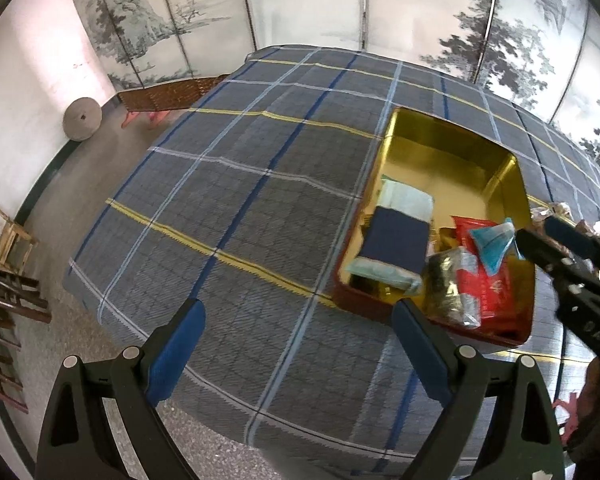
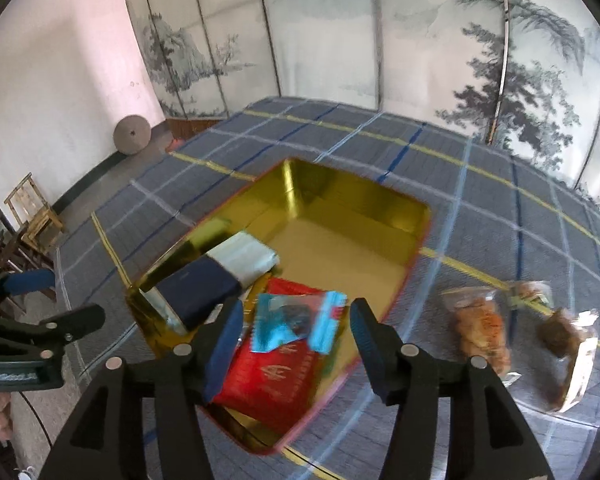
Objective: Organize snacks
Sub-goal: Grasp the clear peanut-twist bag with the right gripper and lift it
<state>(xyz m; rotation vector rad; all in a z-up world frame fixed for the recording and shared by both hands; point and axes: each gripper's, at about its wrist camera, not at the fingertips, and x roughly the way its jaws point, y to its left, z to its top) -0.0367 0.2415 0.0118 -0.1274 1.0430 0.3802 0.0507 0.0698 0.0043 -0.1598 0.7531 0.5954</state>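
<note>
An open tin (image 2: 340,196), gold inside and red outside, stands on the checked cloth (image 1: 240,208). It holds a navy and pale green pack (image 2: 204,292), a red packet (image 2: 272,376) and a dark clear bag (image 1: 448,280). A small blue packet (image 2: 296,320) lies on the red packet. My right gripper (image 2: 296,328) hovers over the blue packet, open, its pads clear of it. The left wrist view shows the same gripper (image 1: 536,236) at the tin's right edge. My left gripper (image 1: 300,332) is open over bare cloth left of the tin, nothing between its fingers.
Two clear bags lie on the cloth right of the tin, one with orange snacks (image 2: 484,328) and one with brown snacks (image 2: 564,340). A painted folding screen (image 2: 340,40) stands behind the table. Wooden chairs (image 1: 4,240) and a round stone (image 1: 82,119) are on the floor at the left.
</note>
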